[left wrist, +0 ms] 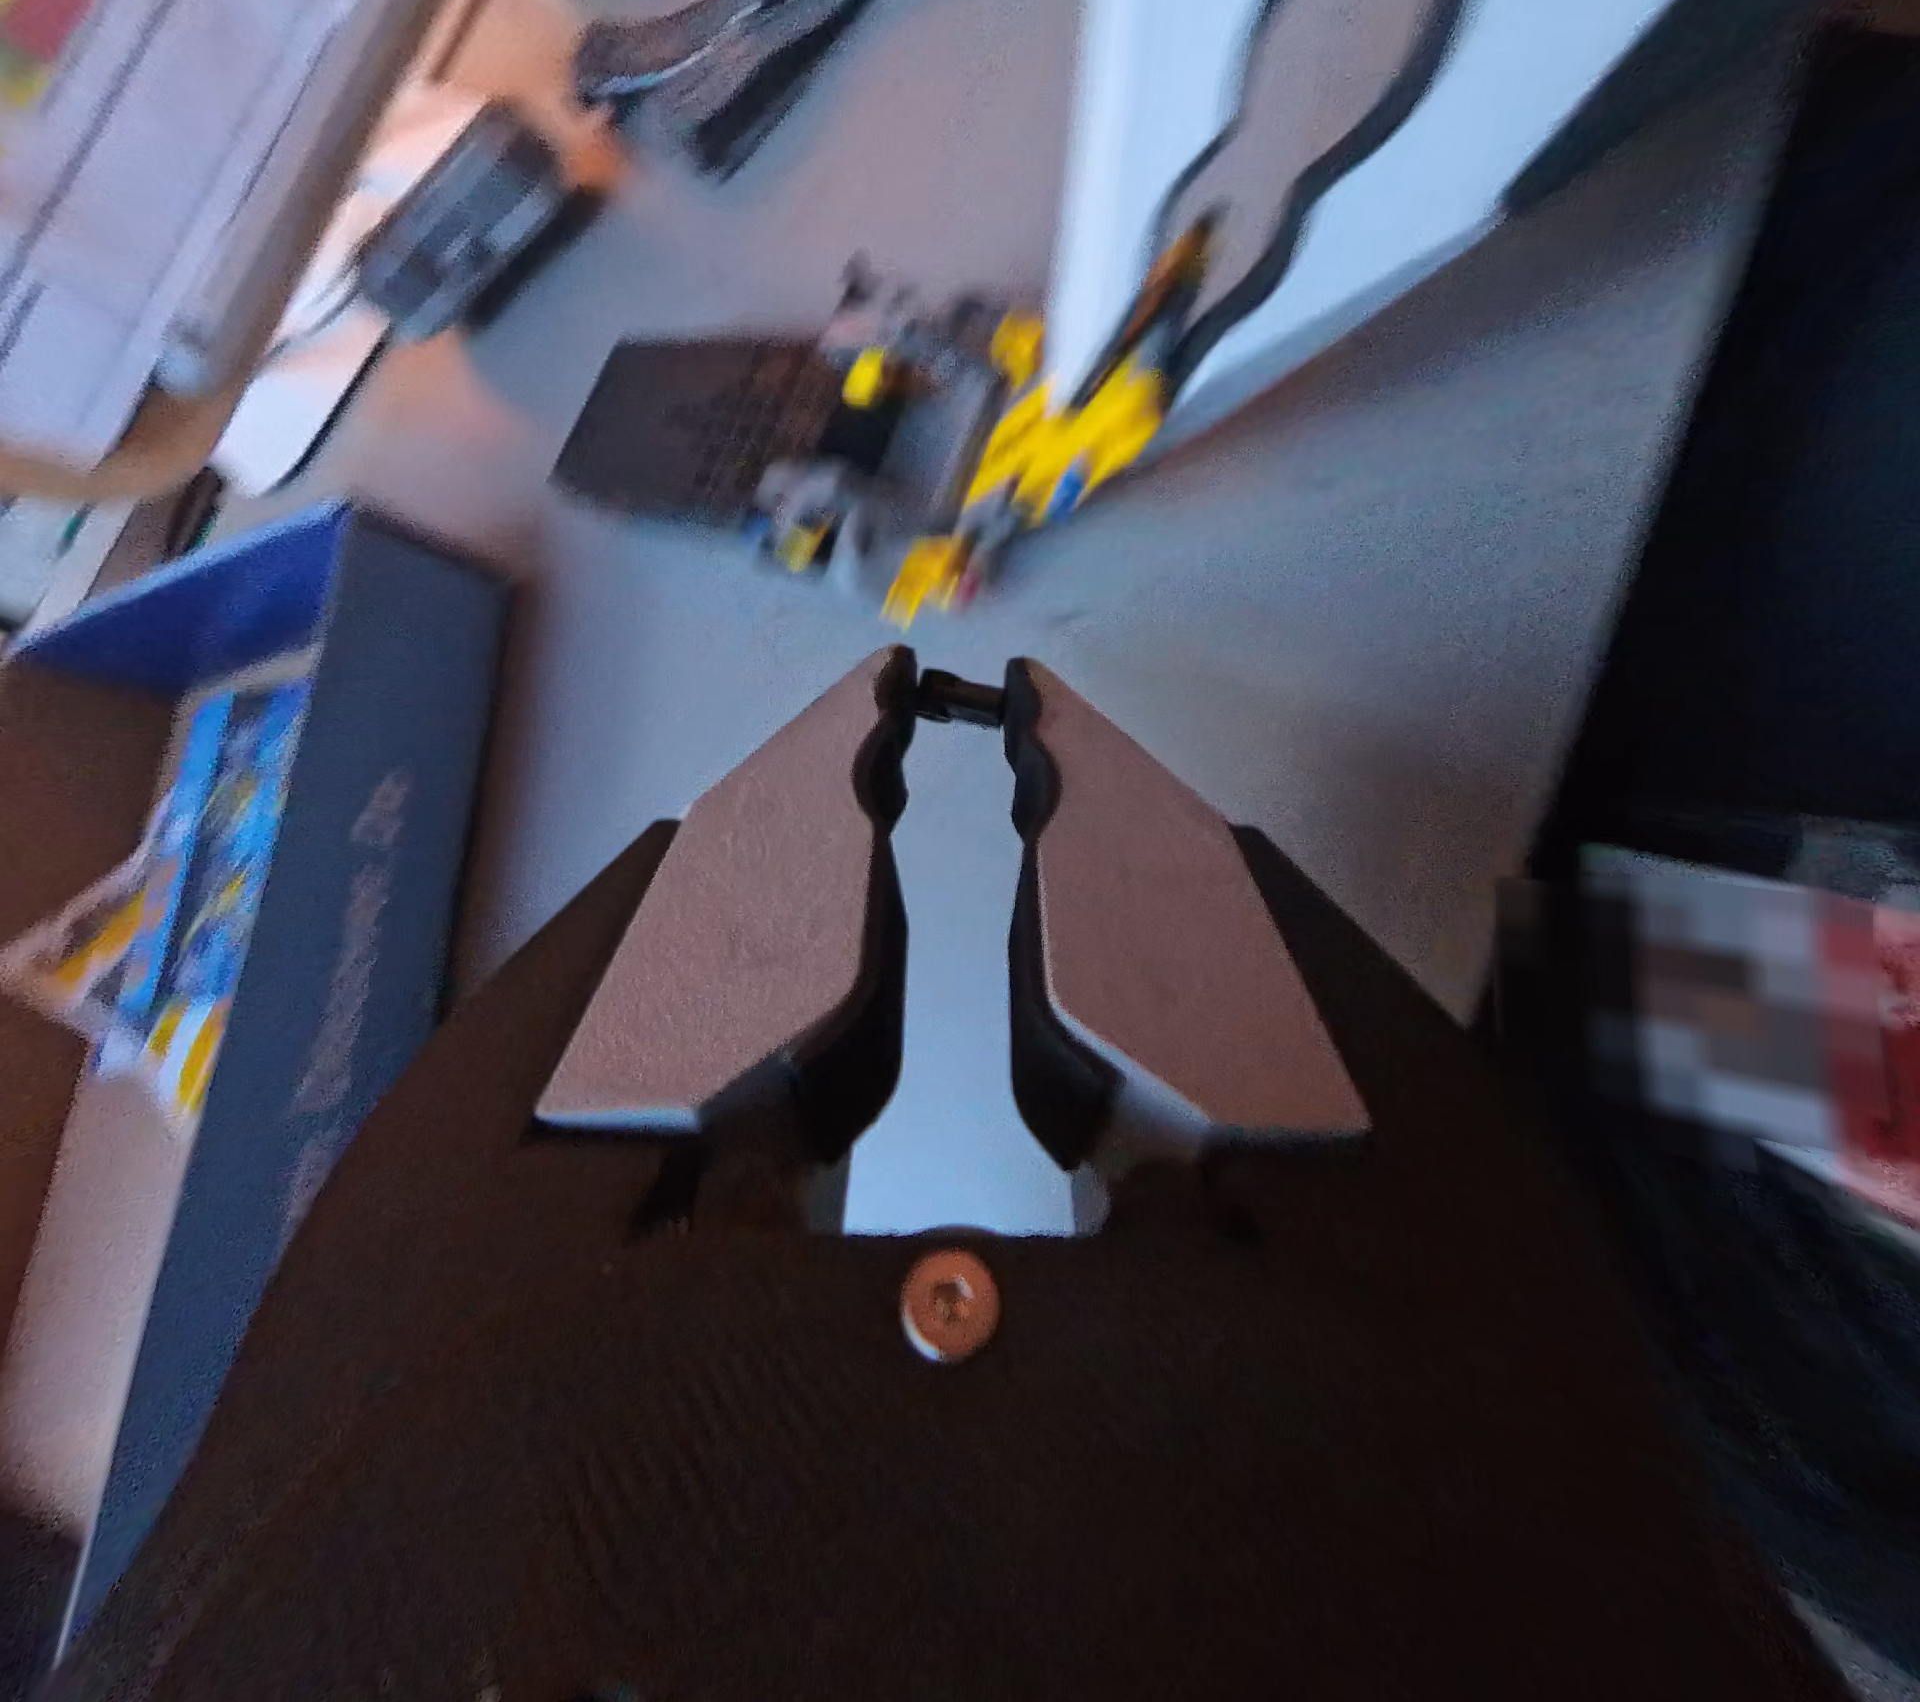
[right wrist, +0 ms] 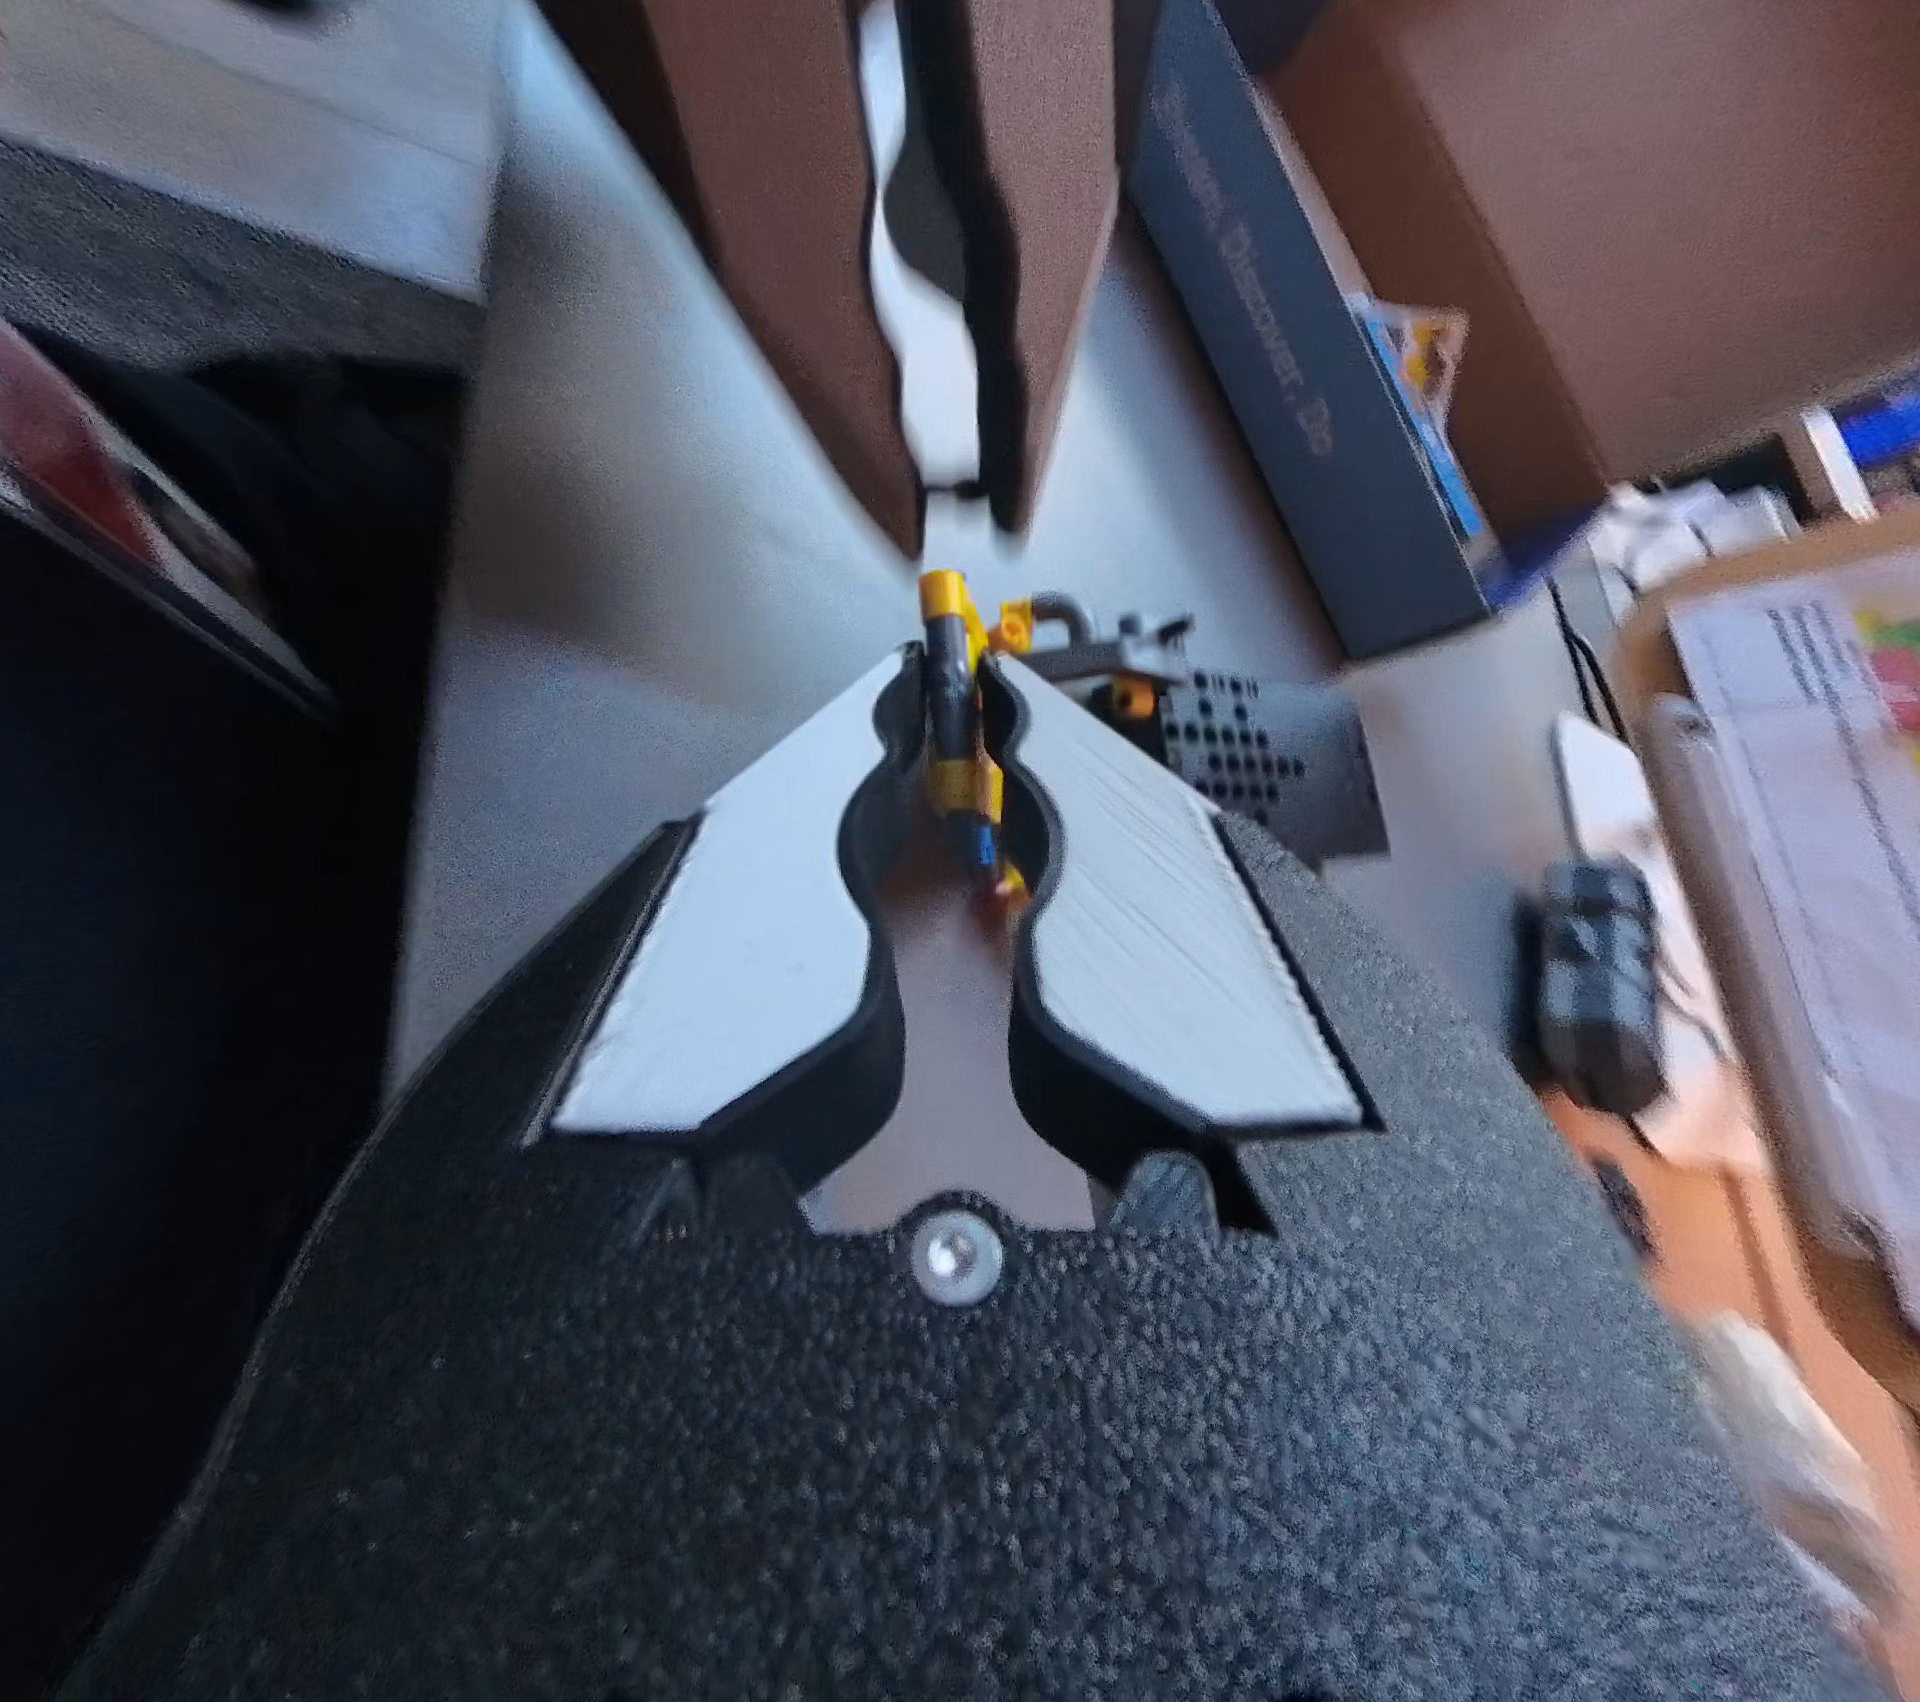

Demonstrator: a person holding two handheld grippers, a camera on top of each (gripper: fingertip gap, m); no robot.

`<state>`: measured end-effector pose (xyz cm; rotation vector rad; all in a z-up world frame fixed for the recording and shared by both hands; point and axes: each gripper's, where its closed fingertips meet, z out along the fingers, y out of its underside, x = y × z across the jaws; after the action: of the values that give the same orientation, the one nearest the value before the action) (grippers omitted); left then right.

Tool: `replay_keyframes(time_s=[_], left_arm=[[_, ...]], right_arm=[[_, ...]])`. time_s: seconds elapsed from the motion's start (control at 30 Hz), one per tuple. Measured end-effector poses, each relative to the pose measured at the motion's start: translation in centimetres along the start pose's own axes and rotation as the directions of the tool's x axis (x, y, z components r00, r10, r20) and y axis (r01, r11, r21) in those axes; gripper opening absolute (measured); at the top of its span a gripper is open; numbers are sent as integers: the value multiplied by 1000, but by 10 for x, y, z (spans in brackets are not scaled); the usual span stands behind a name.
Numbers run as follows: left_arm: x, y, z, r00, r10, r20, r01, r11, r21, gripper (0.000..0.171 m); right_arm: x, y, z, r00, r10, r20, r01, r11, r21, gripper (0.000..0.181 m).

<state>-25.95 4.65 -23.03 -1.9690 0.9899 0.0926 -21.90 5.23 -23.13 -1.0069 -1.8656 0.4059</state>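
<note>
Pinching a small black pin (left wrist: 958,700) crosswise between its very tips, the left gripper (left wrist: 956,684) hangs clear above the light grey tabletop (left wrist: 1299,634); brown fingers (left wrist: 758,904) nearly together, only the pin's length between them.

Right gripper (right wrist: 951,665), white fingers (right wrist: 758,914), is clenched on a yellow-and-black brick assembly (right wrist: 958,738). The assembly runs lengthwise through the jaws, with a yellow connector poking out past the tips and a blue/red bit at the rear end inside the gap.

Left gripper's tips point at the assembly's front end from the far side, near it, not touching as far as the blur allows.

On the tabletop just beyond the right gripper: a dark perforated baseplate (right wrist: 1278,759) with grey and yellow brick parts (left wrist: 831,457) beside it; left view shows the same cluster, heavily blurred.

Dark blue box (left wrist: 353,873) stands along the tabletop's edge, left in the left view, with colourful printed sheets (left wrist: 197,842) inside. A black device (right wrist: 1590,987) with a cable lies toward the right edge in the right view.
</note>
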Motion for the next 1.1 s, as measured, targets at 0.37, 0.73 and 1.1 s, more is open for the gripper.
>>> replay_keyframes(time_s=[0.37,0.73,1.1], left_arm=[[35,11,27,987,13,-159,-20,999,-46,16],[36,11,23,970,-96,-224,95,995,-15,47],[36,10,14,961,-94,-259,98,995,2,51]], right_arm=[[10,-5,-6,992,124,36,-127,987,98,8],[-4,6,-1,977,160,141,-164,986,23,34],[6,28,-33,987,64,150,-57,997,-54,40]])
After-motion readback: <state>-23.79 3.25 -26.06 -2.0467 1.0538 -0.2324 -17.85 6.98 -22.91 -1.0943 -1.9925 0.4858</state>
